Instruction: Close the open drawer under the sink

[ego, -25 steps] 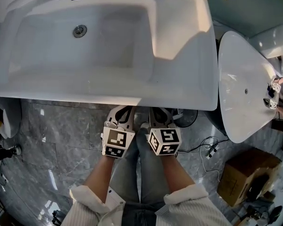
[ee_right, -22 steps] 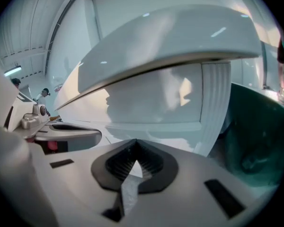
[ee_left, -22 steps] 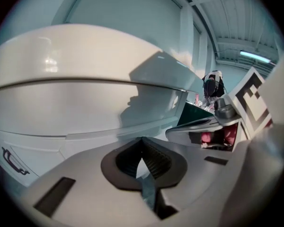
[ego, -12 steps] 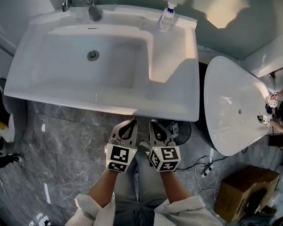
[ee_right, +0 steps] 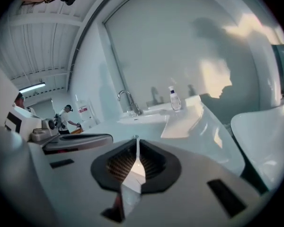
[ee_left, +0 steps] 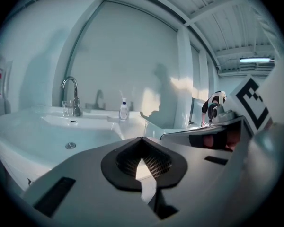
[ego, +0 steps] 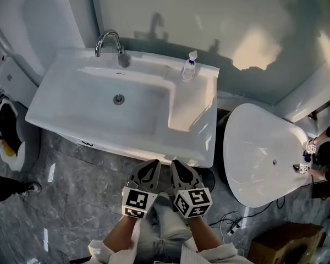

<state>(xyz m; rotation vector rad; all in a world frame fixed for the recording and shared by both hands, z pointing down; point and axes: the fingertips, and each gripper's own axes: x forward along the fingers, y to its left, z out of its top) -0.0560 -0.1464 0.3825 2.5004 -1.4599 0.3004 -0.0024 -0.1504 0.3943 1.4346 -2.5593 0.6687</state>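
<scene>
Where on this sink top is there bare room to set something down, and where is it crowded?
The flat ledge right of the basin, in front of the spray bottle, is bare. The back rim is crowded by the faucet and bottle.

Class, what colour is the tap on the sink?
The tap is shiny chrome silver, clearest in the head view.

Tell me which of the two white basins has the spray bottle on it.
The rectangular sink with the faucet: the spray bottle stands at its back right corner. The oval basin beside it carries no bottle.
</scene>
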